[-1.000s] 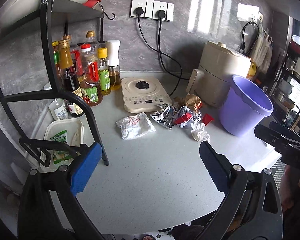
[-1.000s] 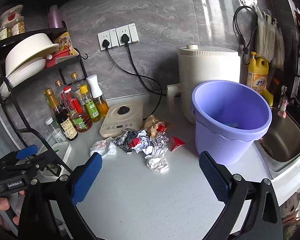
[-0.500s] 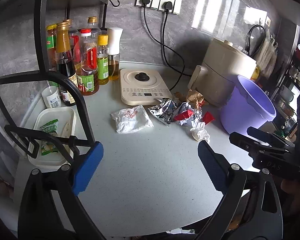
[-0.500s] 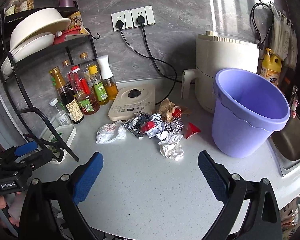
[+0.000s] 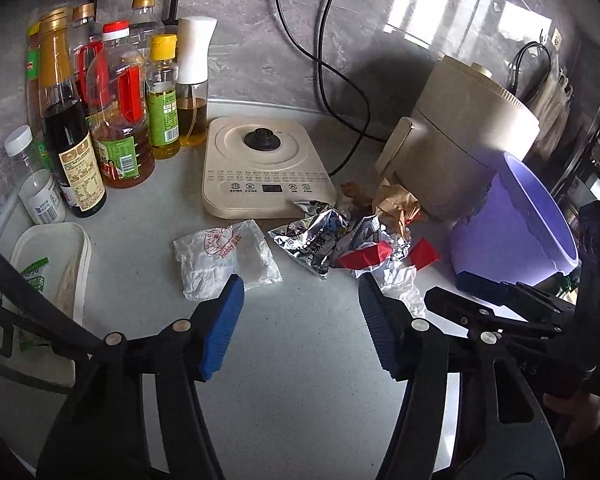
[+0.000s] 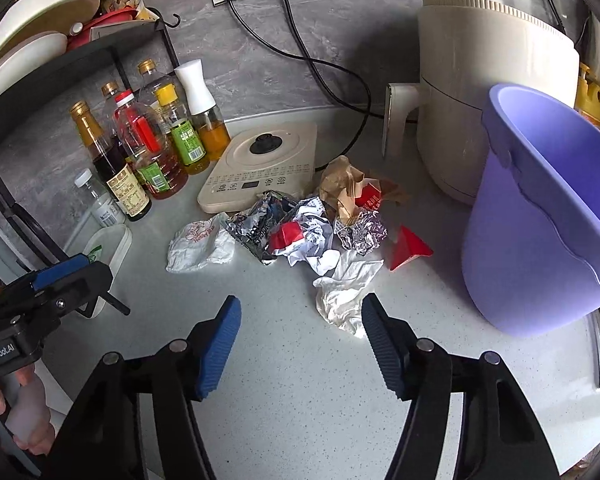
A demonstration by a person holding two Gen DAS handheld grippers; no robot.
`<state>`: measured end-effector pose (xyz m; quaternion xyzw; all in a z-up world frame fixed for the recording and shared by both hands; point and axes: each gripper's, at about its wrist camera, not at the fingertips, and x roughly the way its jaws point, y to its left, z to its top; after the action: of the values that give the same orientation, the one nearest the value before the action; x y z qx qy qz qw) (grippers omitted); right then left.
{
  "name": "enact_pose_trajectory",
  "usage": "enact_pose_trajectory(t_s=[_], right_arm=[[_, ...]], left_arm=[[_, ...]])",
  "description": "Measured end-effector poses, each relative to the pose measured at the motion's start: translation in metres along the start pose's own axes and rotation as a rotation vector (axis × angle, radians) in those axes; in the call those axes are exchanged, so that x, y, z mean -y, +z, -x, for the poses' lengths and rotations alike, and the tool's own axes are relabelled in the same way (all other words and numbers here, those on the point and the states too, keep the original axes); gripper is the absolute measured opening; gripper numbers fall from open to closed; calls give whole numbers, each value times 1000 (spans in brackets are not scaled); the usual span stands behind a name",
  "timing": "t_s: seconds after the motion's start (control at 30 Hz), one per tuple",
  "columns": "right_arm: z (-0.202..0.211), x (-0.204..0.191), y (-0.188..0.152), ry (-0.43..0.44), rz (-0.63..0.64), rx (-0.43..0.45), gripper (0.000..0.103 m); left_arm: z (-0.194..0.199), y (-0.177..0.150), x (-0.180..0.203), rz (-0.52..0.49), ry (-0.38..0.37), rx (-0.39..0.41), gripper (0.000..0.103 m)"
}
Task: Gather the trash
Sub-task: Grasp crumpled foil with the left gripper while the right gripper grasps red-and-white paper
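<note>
- While both tongs hover above the speckled counter (image 6: 300, 380), each stands wide open and holds nothing.
- Left tongs (image 5: 300, 292): blue pads spread apart, the left pad just in front of the white printed wrapper (image 5: 224, 258), the right pad near the crumpled white paper (image 5: 400, 284).
- Right tongs (image 6: 298, 312): blue pads spread apart, the right pad beside the crumpled white paper (image 6: 346, 288); no contact can be confirmed.
- Trash pile: the white printed wrapper (image 6: 200, 244), a silver foil bag (image 6: 256, 224), a red-and-white wrapper (image 6: 296, 234), a foil ball (image 6: 362, 230), a brown paper bag (image 6: 340, 182) and a red triangular piece (image 6: 408, 246) lie together on the counter, between the induction hob (image 6: 260, 168) and the purple bucket (image 6: 540, 216).
- Purple bucket: upright at the right of the pile, in front of the cream air fryer (image 6: 492, 80).
- Background: sauce and oil bottles (image 6: 148, 148) stand under a black dish rack (image 6: 80, 52) at left; a white tray (image 5: 48, 288) lies near them.
</note>
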<state>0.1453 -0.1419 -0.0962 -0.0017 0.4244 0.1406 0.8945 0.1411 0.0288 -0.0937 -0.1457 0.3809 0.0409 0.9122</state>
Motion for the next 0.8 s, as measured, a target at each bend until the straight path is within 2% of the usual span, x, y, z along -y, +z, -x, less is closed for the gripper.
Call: enact_pose_trajectory(t_s=[0.03,0.17,0.3,0.47,0.67,0.8], right_arm=[[-4,1,3,8,2,-6,57],[-20,3,18,48,17,-19,54],[-39,2,36,87,26,-37,51],[-66,-1,52,130,45,-84,50],[-93,2,59,131,46,-158,50],[-103,3,63,123,50,-167,52]], left_arm=[[-6,3,-1,8,-2,-6,51],[-31,14,-6,27,-18,-21,48],[-56,21,-16,66,-21,-50,38],[-84,29,-24,104,-32,-103,37],[-109,35,-27,122,-39,-146,37],[-119,37,-27,114,-36,-160,35]])
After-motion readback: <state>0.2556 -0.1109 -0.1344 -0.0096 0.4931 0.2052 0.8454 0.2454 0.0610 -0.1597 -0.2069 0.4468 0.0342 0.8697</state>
